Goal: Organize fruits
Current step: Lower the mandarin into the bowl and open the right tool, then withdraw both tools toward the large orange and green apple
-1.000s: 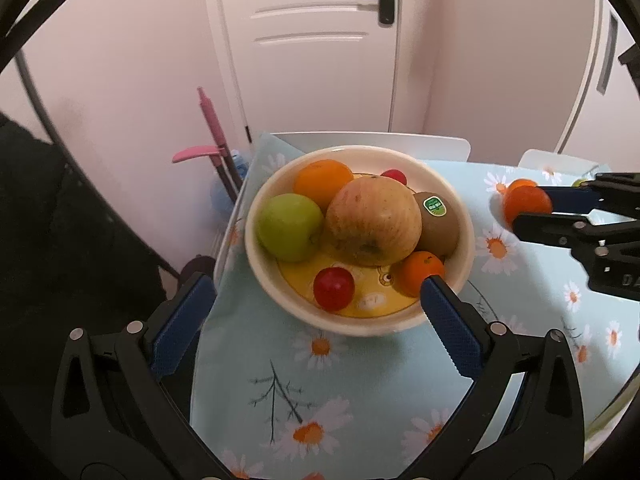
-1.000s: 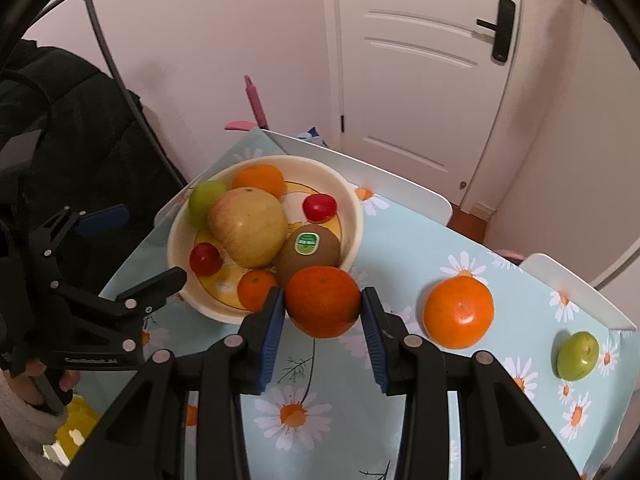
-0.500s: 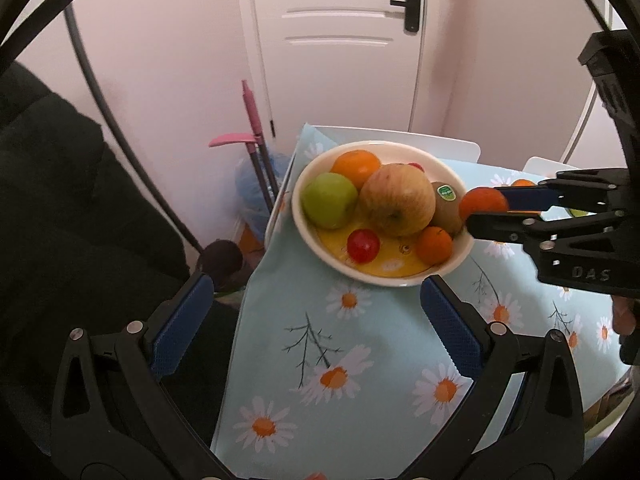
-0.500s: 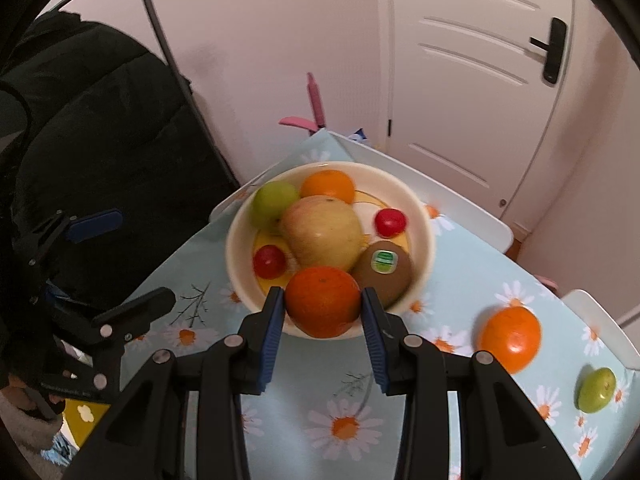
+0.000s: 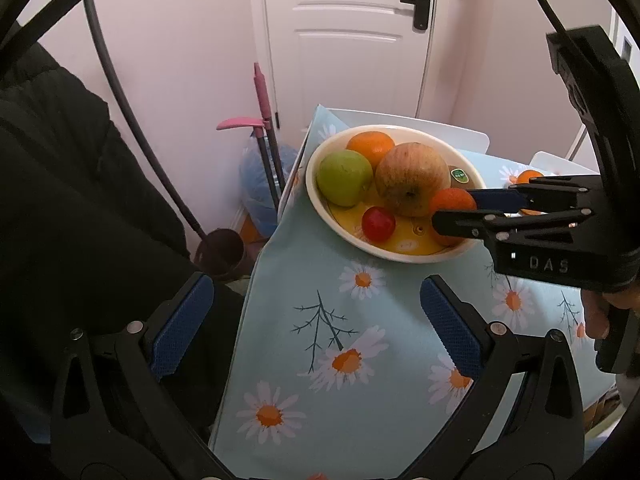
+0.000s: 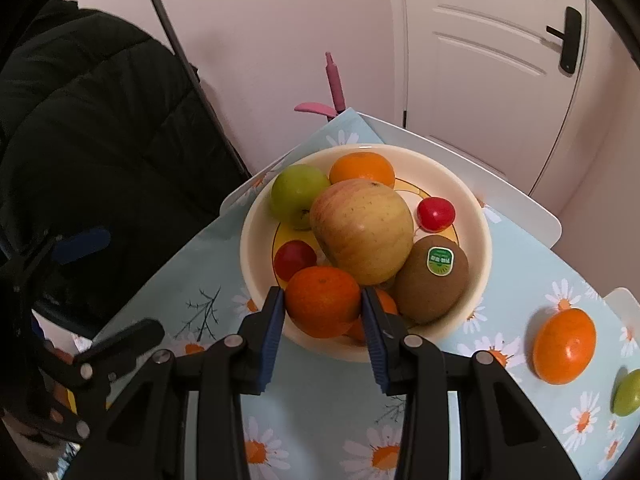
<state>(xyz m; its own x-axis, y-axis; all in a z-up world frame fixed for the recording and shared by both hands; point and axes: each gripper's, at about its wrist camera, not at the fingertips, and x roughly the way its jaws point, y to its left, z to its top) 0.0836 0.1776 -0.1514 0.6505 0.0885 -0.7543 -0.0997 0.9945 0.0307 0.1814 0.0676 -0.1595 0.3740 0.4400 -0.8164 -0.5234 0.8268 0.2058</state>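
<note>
Tangerine [image 6: 322, 301] clamped between right tongs [image 6: 322, 322], over bowl [image 6: 482, 240] rim

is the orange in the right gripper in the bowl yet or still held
Held: the right gripper pads clamp the orange on both sides, over the bowl near rim.

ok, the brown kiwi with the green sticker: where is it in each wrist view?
Left wrist: brown kiwi at the bowl's far right, mostly hidden behind the big yellow-red apple.
Right wrist: kiwi right of centre, in the bowl's near-right part.
Shared landmark: the apple.
</note>
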